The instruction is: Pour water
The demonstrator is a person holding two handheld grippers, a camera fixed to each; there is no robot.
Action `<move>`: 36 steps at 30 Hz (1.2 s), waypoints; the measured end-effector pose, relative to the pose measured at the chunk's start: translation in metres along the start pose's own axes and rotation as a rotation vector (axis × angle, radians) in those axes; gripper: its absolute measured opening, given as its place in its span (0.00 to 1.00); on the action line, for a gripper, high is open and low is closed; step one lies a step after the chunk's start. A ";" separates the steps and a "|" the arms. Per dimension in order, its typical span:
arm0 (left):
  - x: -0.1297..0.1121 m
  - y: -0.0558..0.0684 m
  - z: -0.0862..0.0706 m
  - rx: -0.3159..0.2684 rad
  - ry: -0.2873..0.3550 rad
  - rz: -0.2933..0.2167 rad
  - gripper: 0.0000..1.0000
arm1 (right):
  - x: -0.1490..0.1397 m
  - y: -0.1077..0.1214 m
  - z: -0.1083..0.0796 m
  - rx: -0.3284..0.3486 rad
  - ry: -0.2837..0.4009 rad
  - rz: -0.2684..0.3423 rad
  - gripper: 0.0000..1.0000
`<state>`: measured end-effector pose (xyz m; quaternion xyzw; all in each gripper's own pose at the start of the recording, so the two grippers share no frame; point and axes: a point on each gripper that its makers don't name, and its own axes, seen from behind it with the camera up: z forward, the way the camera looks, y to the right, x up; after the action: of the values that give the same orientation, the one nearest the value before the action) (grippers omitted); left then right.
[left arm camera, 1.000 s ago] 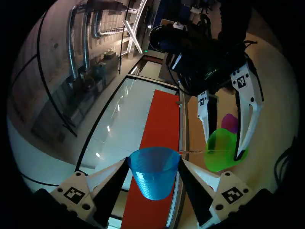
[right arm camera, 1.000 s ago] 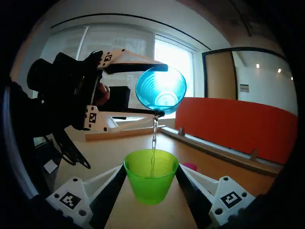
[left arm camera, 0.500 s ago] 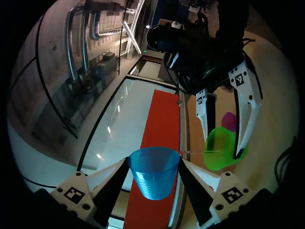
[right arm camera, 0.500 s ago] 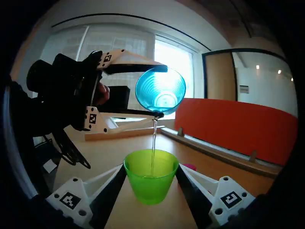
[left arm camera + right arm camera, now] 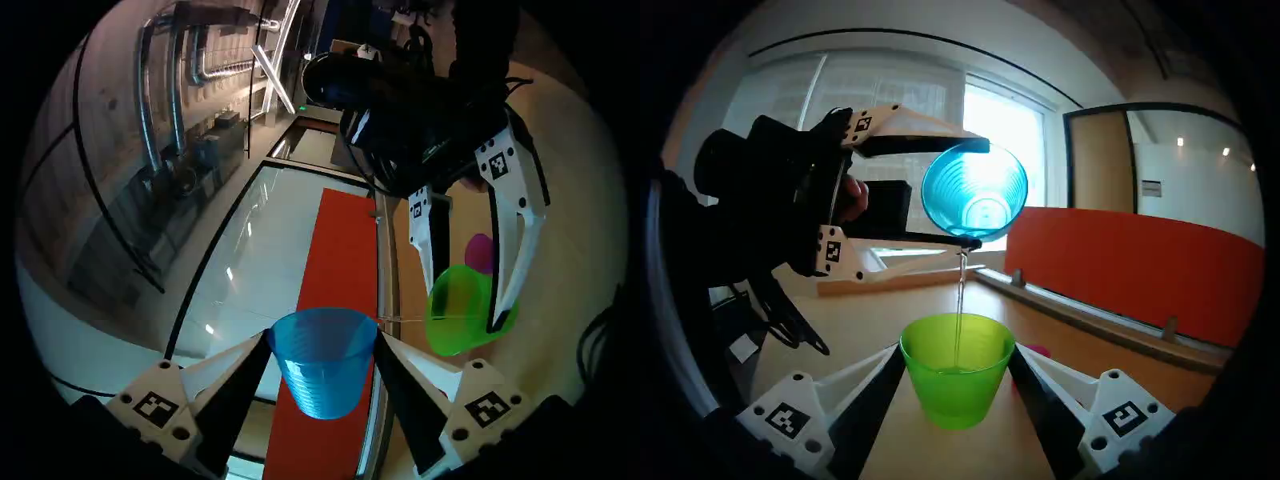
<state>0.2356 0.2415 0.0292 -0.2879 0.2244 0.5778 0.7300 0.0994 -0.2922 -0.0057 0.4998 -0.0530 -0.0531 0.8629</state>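
My left gripper (image 5: 320,364) is shut on a blue cup (image 5: 322,370), tipped on its side. In the right gripper view that blue cup (image 5: 974,192) hangs mouth-forward in the left gripper (image 5: 976,192), above a green cup (image 5: 957,378). A thin stream of water (image 5: 959,308) falls from its rim into the green cup. My right gripper (image 5: 957,376) is shut on the green cup, held upright over the wooden table (image 5: 856,320). From the left gripper view the green cup (image 5: 458,308) sits between the right gripper's white fingers (image 5: 512,248).
A pink cup (image 5: 479,253) stands on the table behind the green one. A red partition panel (image 5: 1152,268) runs along the table's far edge. Black cables (image 5: 792,324) lie on the table at the left. A hand (image 5: 850,196) holds the left gripper.
The blue cup has tipped a little further and shifted slightly left in the right gripper view. The water stream has thinned, and the level in the green cup has risen.
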 end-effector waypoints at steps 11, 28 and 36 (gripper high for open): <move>0.001 0.003 -0.004 0.002 0.000 0.020 0.89 | 0.001 0.000 0.001 -0.002 0.004 -0.001 0.92; 0.003 -0.002 -0.003 0.005 0.005 0.058 0.89 | 0.005 -0.001 0.001 -0.003 0.010 -0.002 0.92; 0.004 -0.002 -0.003 0.005 0.008 0.070 0.89 | 0.004 -0.002 0.002 -0.002 0.012 -0.002 0.92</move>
<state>0.2380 0.2419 0.0242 -0.2803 0.2387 0.6013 0.7092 0.1036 -0.2952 -0.0065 0.4992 -0.0473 -0.0509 0.8637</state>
